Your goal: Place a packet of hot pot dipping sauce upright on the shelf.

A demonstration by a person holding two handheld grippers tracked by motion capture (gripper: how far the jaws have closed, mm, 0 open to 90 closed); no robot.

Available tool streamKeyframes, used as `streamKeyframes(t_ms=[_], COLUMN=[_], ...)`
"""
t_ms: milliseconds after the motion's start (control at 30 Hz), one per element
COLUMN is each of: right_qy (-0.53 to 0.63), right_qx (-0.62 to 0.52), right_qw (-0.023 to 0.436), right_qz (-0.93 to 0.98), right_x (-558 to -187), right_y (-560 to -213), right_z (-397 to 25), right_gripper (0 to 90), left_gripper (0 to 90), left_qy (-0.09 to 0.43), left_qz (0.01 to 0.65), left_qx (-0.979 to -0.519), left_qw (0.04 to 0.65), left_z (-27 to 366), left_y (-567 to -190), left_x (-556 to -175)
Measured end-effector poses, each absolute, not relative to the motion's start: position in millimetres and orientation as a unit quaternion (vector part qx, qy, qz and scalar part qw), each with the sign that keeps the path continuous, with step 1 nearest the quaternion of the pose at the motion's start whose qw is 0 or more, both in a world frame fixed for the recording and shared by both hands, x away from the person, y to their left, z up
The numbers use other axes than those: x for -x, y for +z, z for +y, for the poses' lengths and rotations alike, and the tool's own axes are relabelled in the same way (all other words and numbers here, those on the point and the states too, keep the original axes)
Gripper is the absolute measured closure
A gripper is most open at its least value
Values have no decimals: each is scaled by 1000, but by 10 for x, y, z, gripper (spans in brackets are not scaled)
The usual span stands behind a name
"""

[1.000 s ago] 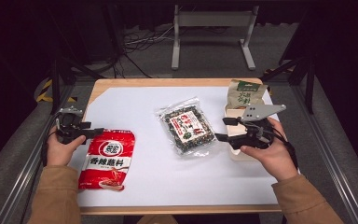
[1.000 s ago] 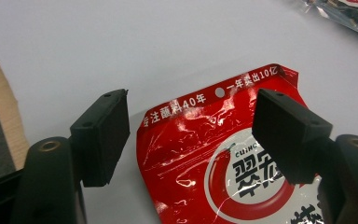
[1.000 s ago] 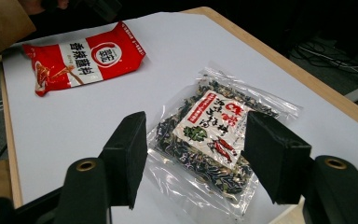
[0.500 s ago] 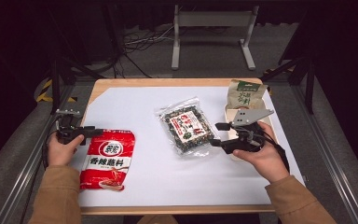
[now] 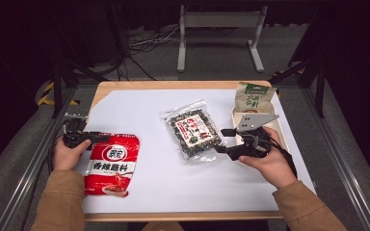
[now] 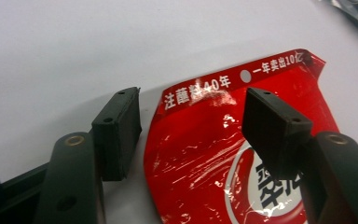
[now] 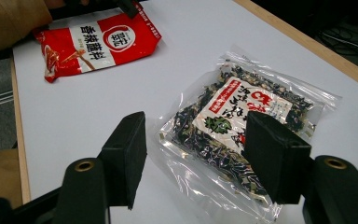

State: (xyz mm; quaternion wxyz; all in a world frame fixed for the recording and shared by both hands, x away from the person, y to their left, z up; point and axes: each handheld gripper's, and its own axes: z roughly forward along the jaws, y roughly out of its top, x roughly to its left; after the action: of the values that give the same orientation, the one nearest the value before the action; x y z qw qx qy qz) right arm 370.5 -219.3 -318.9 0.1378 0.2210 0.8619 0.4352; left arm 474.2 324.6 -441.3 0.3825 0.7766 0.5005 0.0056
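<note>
High view shows the right tongs (image 5: 222,140) now drawn in from the right to the near right corner of the clear seaweed bag (image 5: 194,128) at mid-desk, closer than a second ago, while the left tongs (image 5: 102,138) stay at the far left corner of the red sauce packet (image 5: 111,163) on the white desk (image 5: 173,183). Both tongs stand wide, each straddling its bag's edge without gripping, so two pinches look imminent.

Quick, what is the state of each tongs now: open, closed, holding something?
Left tongs: open, jaws either side of the red packet top edge, not clamped.
Right tongs: open, at the clear seaweed bag, holding nothing.
</note>
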Motion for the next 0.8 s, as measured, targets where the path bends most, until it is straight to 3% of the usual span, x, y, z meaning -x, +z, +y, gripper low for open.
streamKeyframes(t_ms=[300, 567, 800], right_qy=[438, 439, 442], right_qx=[-222, -222, -218], right_qw=[134, 132, 131], right_qz=[861, 861, 860], right_x=[-3714, -3720, -3720], right_y=[-3203, -3223, -3237], right_z=[-2197, -2190, -2175], right_gripper=[395, 395, 417], left_gripper=[431, 654, 760], left_qy=[-2, 39, 56], left_qz=[496, 495, 487], left_qx=[-780, -780, -783], left_qw=[382, 381, 384], left_z=[3236, 3209, 3192], left_y=[-4452, -4430, -4414], left_x=[-4743, -4671, -4618])
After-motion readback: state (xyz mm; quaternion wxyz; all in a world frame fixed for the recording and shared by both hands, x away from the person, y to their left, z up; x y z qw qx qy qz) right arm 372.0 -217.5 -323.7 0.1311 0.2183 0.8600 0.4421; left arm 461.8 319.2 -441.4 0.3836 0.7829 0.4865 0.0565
